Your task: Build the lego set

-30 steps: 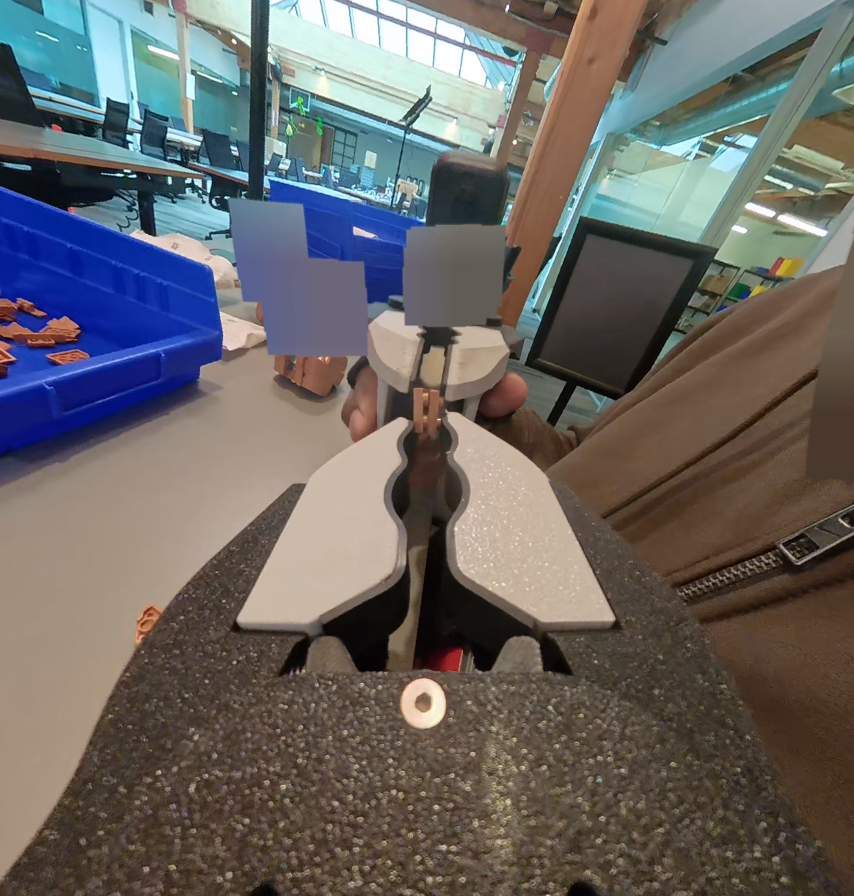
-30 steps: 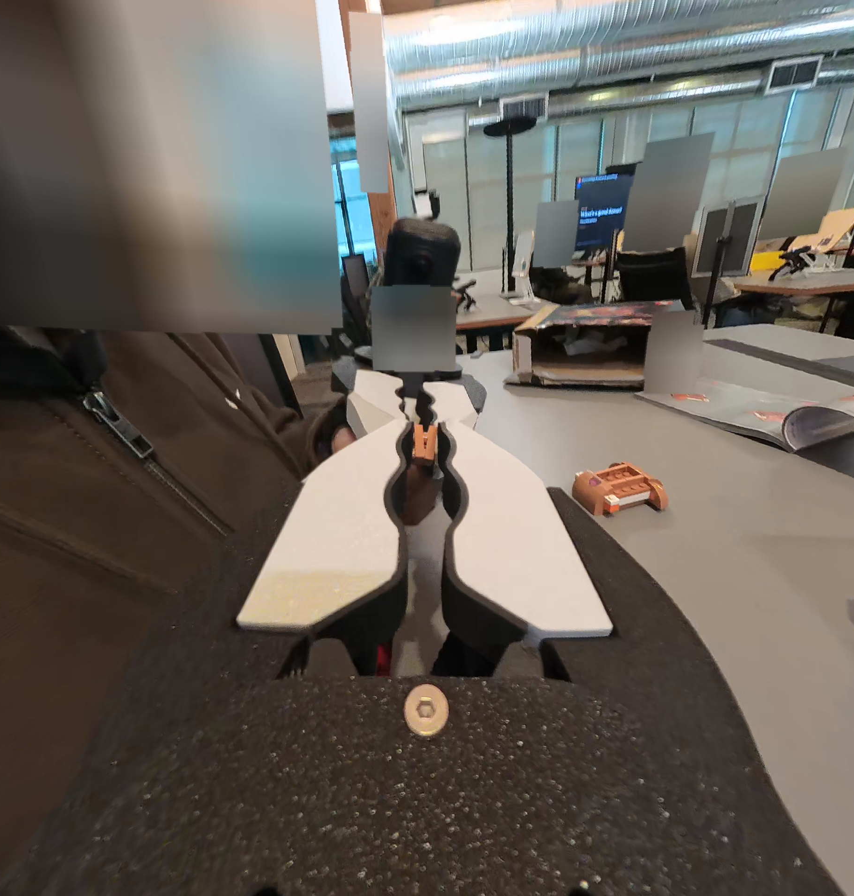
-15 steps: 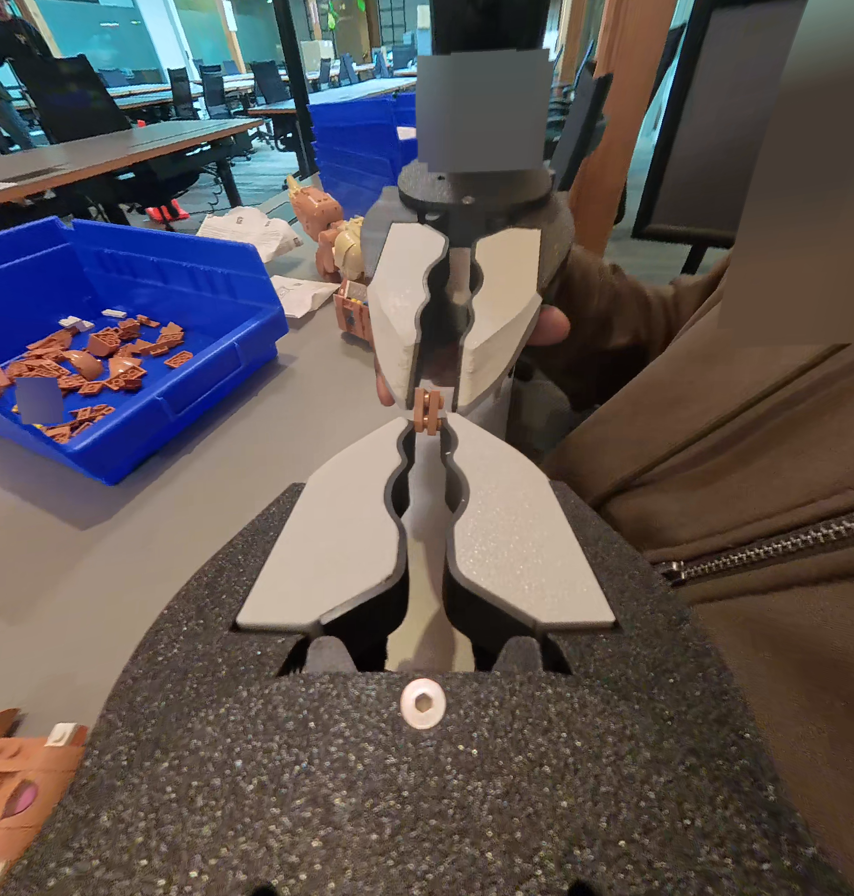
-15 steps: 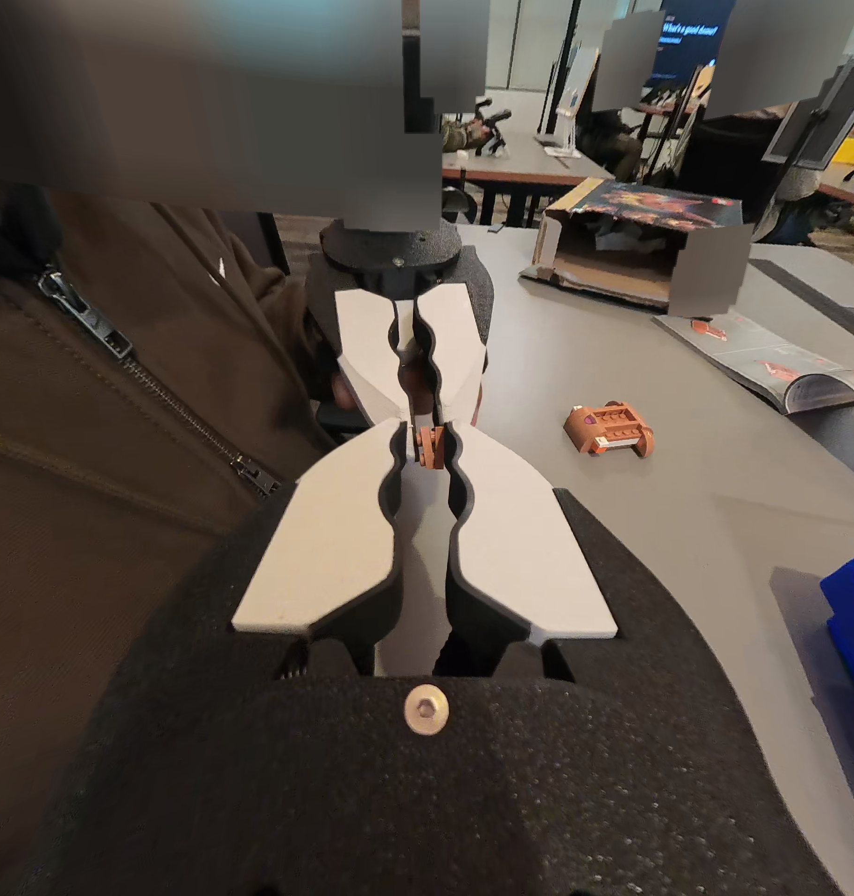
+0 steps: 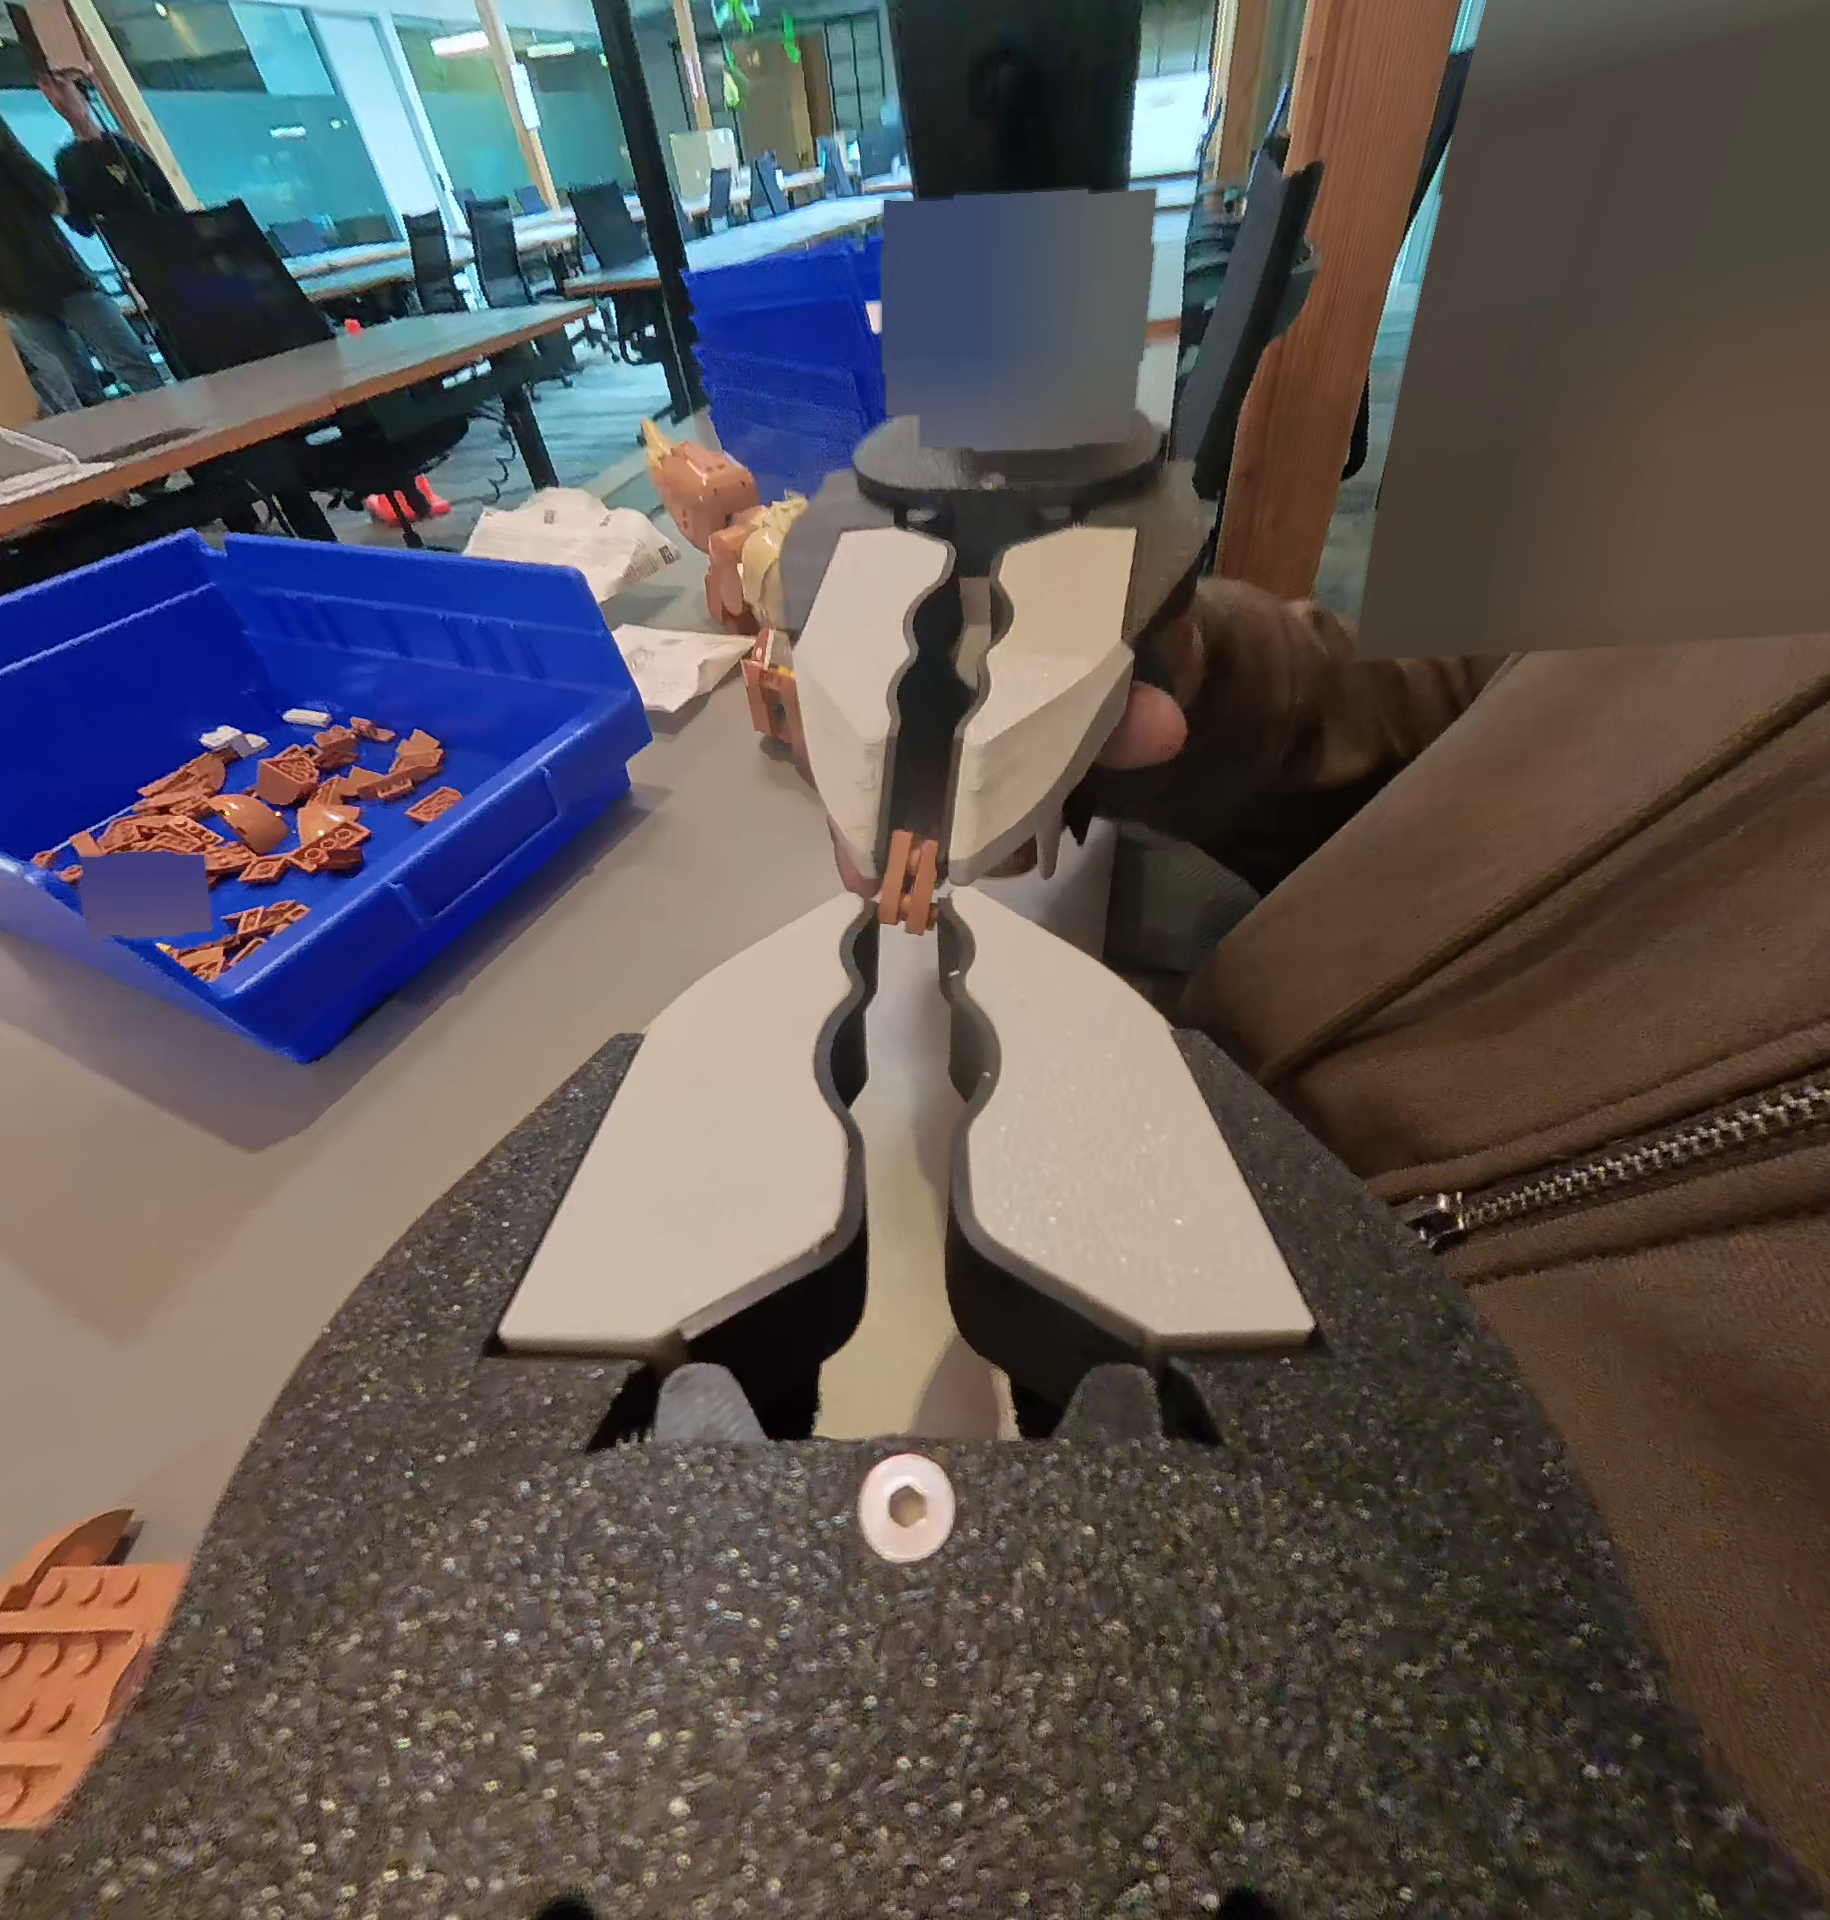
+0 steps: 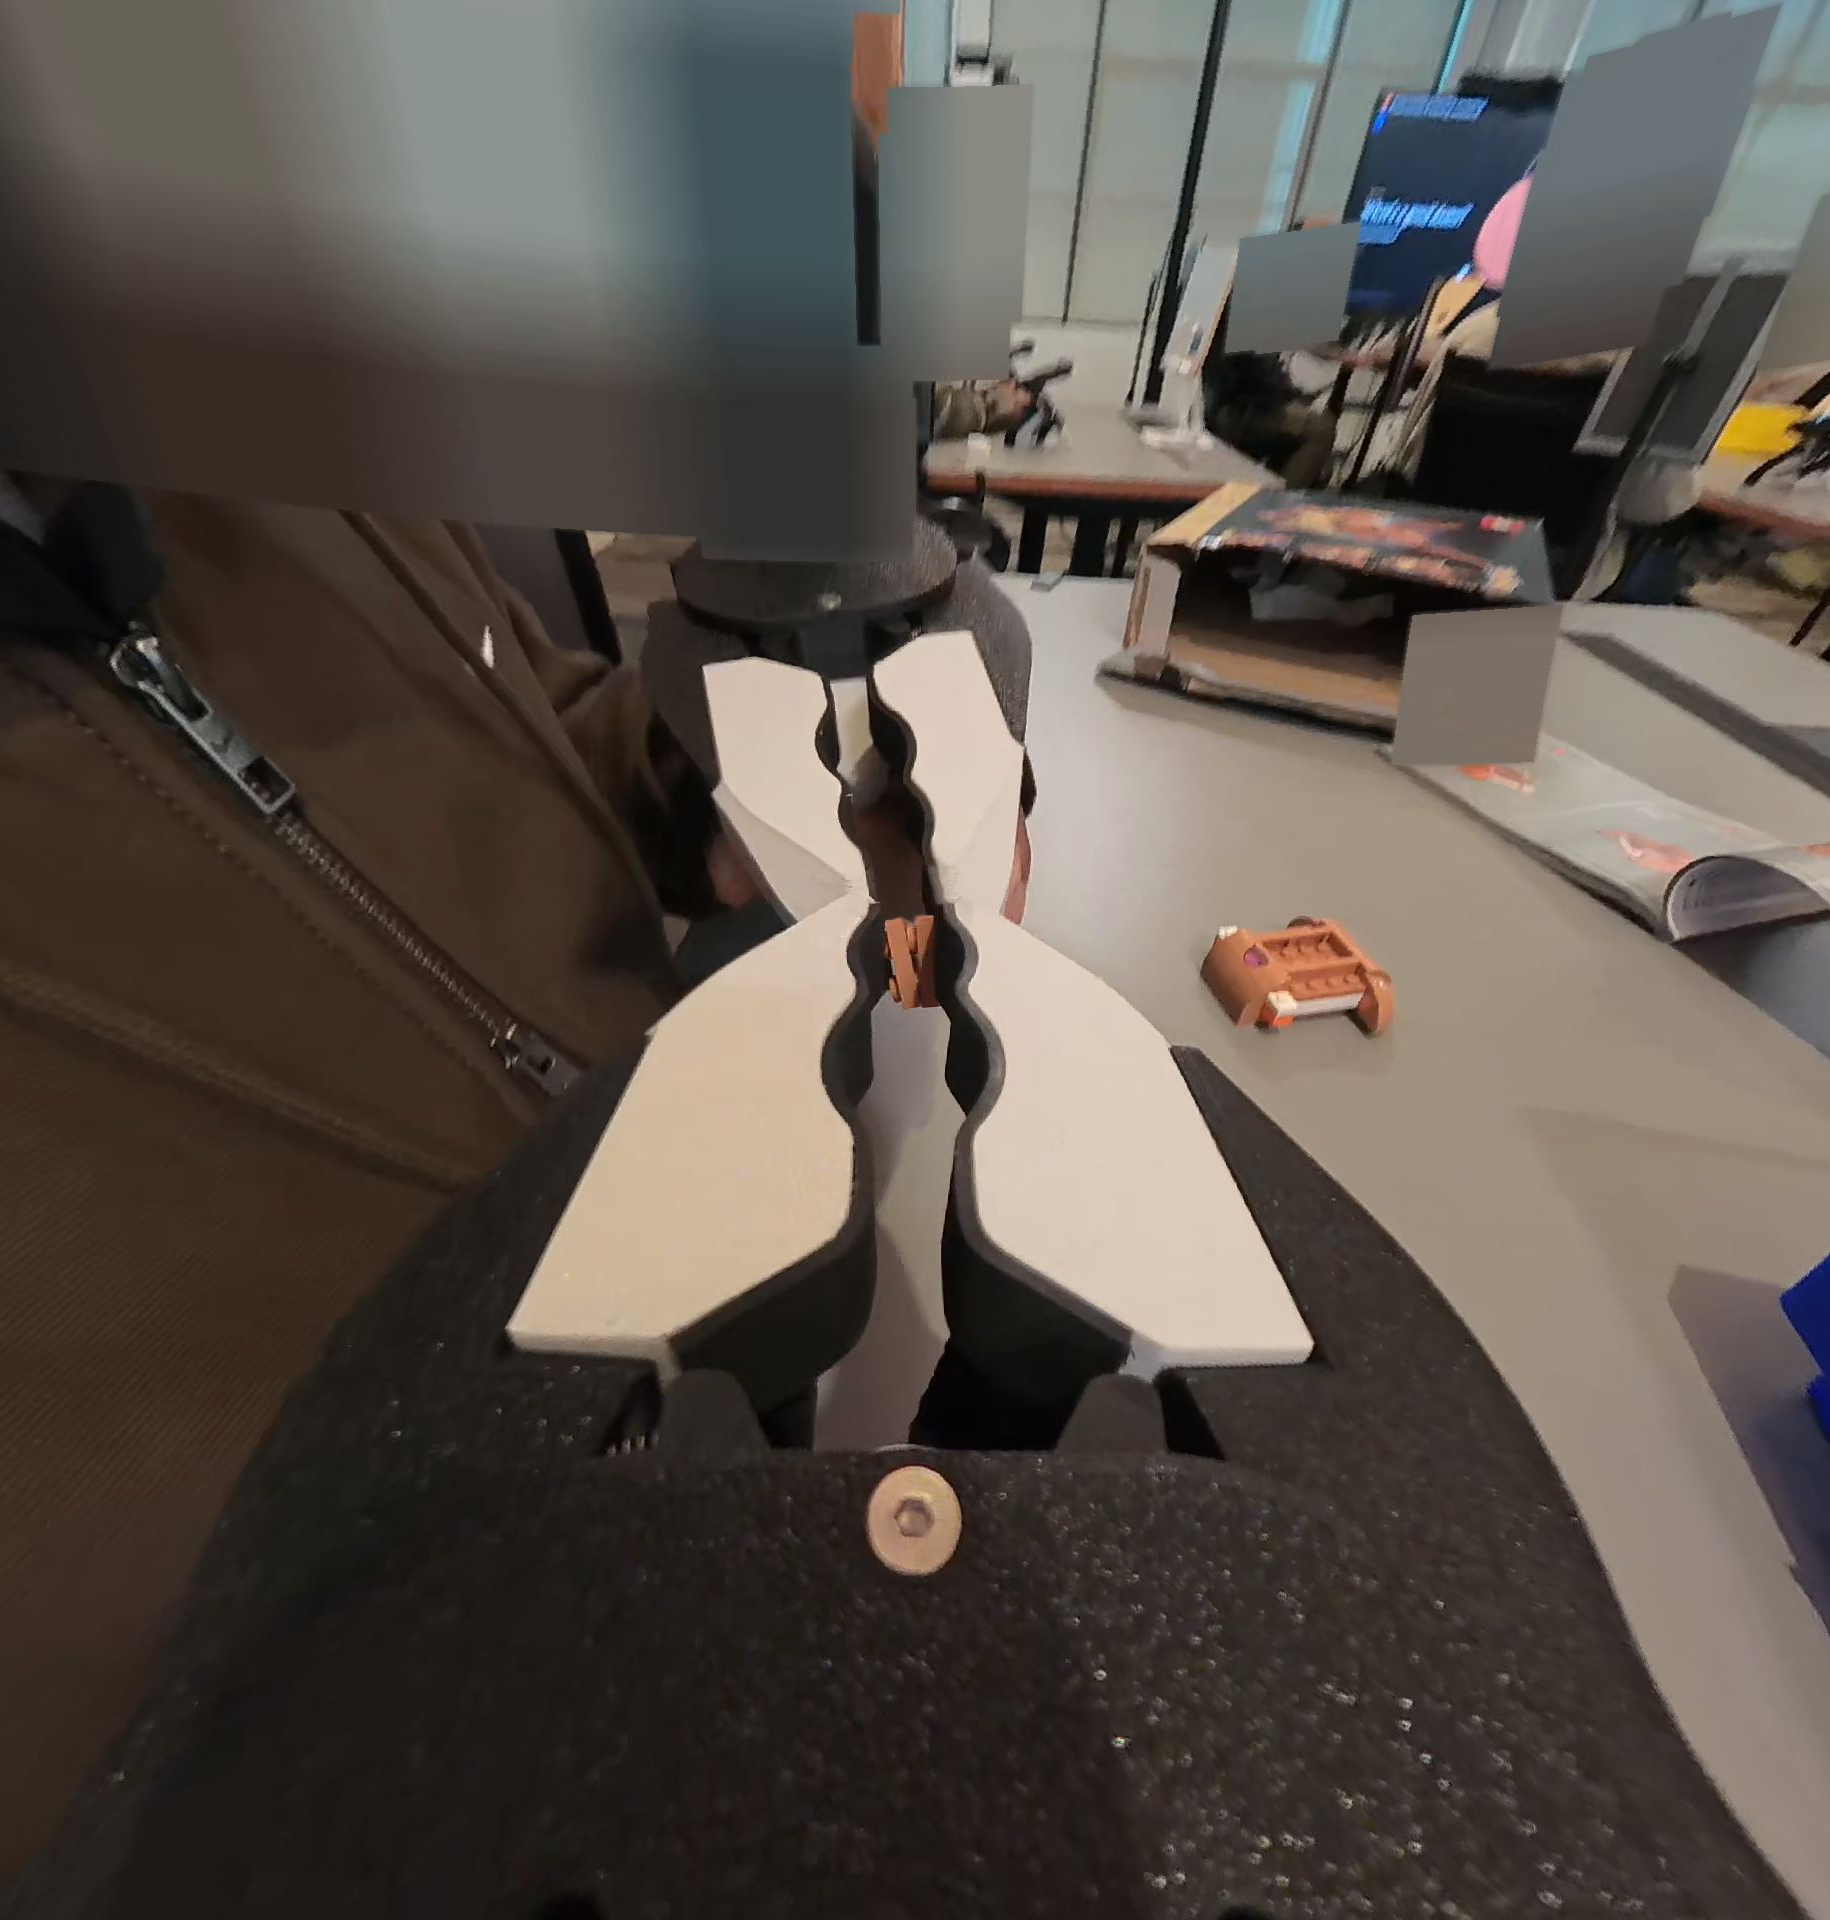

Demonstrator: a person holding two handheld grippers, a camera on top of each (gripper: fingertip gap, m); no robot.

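The grey table [image 5: 267, 1195] carries everything, and the person's brown zipped jacket [image 5: 1617, 1039] fills one side of both views. Only the left wrist view shows the blue bin [image 5: 454, 644], standing on the table to the left, with a heap of loose brown pieces [image 5: 267, 800] on its floor. Behind it lie folded paper sheets [image 5: 578, 540] and a partly built brown and tan model [image 5: 724, 520], half hidden by the right gripper. A studded brown assembly [image 5: 38, 1662] sits at that view's lower left edge.

Only the right wrist view shows the opened cardboard box [image 6: 1326, 592] far across the table, an open instruction booklet [image 6: 1669, 842] at the right edge, and between them and the grippers a small brown build with a white end [image 6: 1300, 977], lying alone on the table.

The two grippers meet tip to tip above the table, in front of the jacket. The left gripper [image 5: 906, 920] has its jaws nearly closed, pinching a small brown lego piece [image 5: 909, 883]. The right gripper [image 6: 909, 951] is likewise closed down on the same small piece, seen here held between its fingertips. In each view the other gripper points back at the camera, its jaws drawn close together.
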